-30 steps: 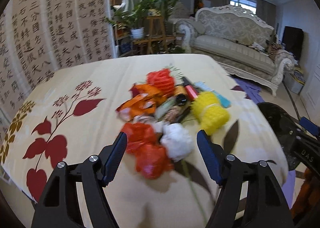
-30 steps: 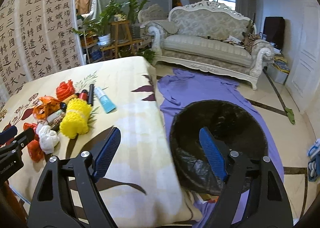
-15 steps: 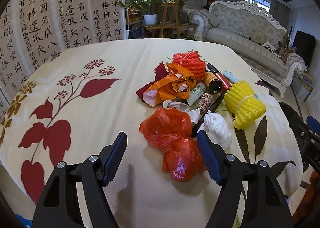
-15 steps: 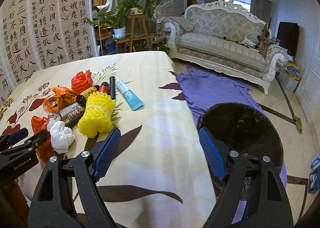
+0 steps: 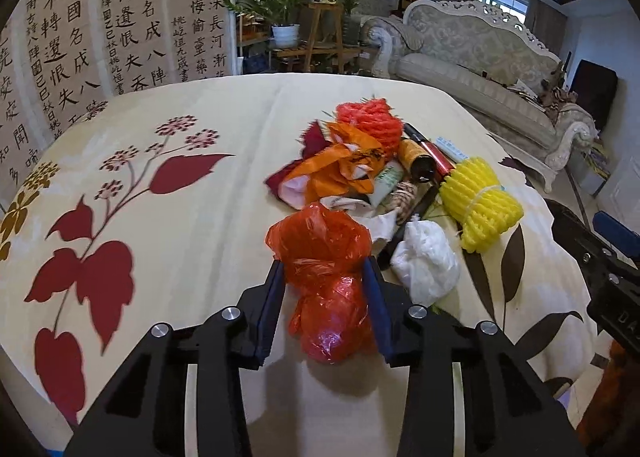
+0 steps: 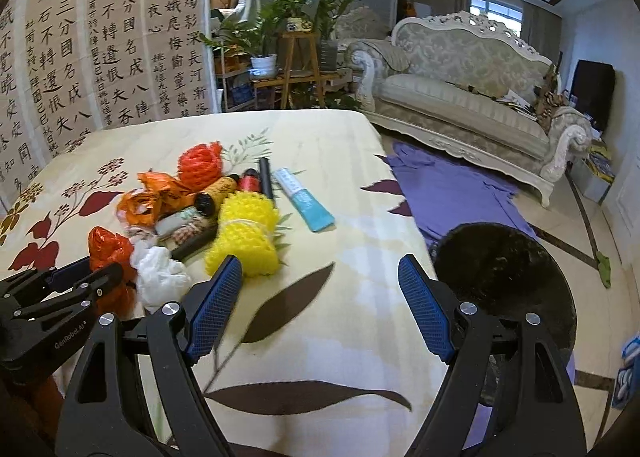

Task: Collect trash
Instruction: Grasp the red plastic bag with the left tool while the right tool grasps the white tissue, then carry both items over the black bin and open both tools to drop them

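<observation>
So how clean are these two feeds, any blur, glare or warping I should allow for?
Left wrist view: sharp on the red plastic bag between the closing left gripper; tablecloth slightly smeared at left; fisheye bends the wall. Right wrist view: cloth pattern near the right gripper is motion-blurred; bin dark, little detail; no strong glare.

Two foam nets (image 5: pixel 482 203) (image 5: pixel 370 121), three crumpled bags (image 5: pixel 326 257) (image 5: pixel 426 263) (image 5: pixel 344 169), one tube (image 6: pixel 304 199).
</observation>
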Available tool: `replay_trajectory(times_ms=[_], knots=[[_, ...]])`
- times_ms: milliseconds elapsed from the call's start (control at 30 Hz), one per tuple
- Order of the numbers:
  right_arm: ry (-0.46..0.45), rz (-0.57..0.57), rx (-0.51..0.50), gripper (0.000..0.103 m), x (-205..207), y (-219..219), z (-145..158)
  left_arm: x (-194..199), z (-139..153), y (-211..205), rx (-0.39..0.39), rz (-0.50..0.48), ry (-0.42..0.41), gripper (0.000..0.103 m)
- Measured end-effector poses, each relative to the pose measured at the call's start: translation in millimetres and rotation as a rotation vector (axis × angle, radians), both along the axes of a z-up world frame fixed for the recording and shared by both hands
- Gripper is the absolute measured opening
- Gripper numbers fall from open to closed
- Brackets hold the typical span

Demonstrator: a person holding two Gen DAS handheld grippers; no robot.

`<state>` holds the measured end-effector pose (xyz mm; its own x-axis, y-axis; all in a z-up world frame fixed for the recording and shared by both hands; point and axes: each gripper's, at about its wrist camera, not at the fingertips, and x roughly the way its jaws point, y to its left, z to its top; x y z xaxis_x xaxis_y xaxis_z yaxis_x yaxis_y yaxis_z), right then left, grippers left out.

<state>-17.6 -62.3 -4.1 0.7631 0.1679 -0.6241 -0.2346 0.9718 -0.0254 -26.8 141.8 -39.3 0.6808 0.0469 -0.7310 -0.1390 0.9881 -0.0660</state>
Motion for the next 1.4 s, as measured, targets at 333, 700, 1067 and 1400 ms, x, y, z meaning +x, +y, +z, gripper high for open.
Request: replay_trajectory(times_ms=[333, 700, 1067, 1400], knots=[[-0.001, 0.136, -0.001, 0.071, -8.4, 51.8, 6.4, -12.7, 2.3, 48.2, 0.026, 0.104, -0.008, 0.04], [0.057, 0.252, -0.048, 0.057, -12.3, 102.7, -16.3, -18.7, -4.3, 72.9, 0.017, 0.144, -0.01, 0.04], [0.084, 0.278, -0.031, 0.027, -13.7, 96.1, -23.8, -24.5, 3.8, 64.0, 0.006, 0.129, -0.039, 0.035], [0.001, 0.199, 0.044, 0.026, -21.9, 43.9, 12.8, -20.7, 28.0, 20.6, -0.014, 0.034, -0.106, 0.035]])
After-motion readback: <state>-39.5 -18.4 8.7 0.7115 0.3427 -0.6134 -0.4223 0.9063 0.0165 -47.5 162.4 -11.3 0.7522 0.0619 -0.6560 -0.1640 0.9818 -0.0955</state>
